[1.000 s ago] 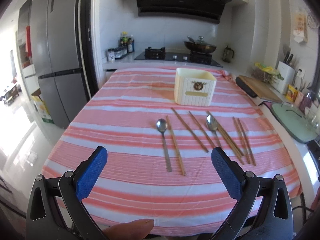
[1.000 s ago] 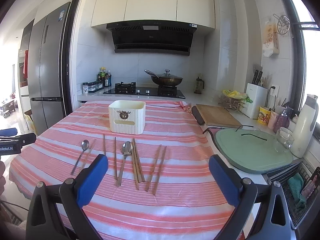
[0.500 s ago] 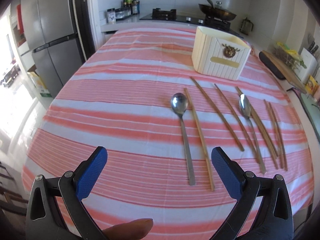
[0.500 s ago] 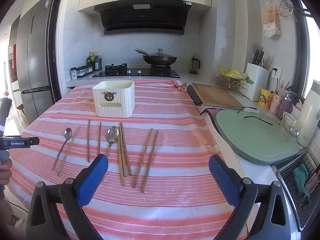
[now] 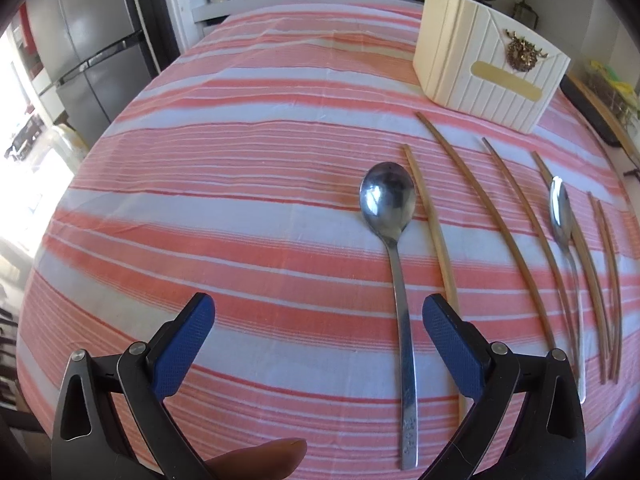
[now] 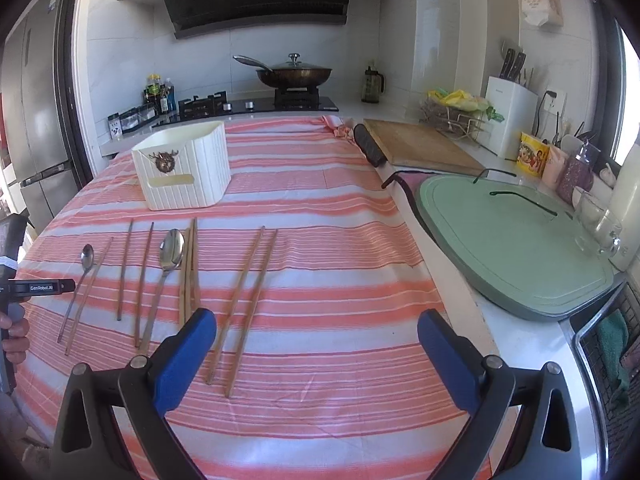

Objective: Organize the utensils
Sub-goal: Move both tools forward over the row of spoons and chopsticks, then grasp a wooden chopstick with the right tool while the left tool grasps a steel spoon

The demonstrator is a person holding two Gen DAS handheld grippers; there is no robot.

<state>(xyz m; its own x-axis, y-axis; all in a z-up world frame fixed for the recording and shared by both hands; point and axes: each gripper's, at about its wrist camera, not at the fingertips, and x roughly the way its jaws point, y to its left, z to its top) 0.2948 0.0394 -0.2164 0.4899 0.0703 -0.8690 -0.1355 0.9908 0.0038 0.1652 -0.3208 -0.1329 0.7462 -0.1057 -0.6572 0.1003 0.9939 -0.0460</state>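
On the striped cloth [image 5: 240,208] lie two spoons and some chopsticks. Low over the near edge, the left gripper [image 5: 318,344] has its blue fingers wide apart, holding nothing, and the near spoon [image 5: 394,256] has its handle between them. Far behind sits the white box [image 5: 488,76]. The right gripper [image 6: 316,354] is spread wide too, with the right chopstick pair [image 6: 244,300] just past its left finger.
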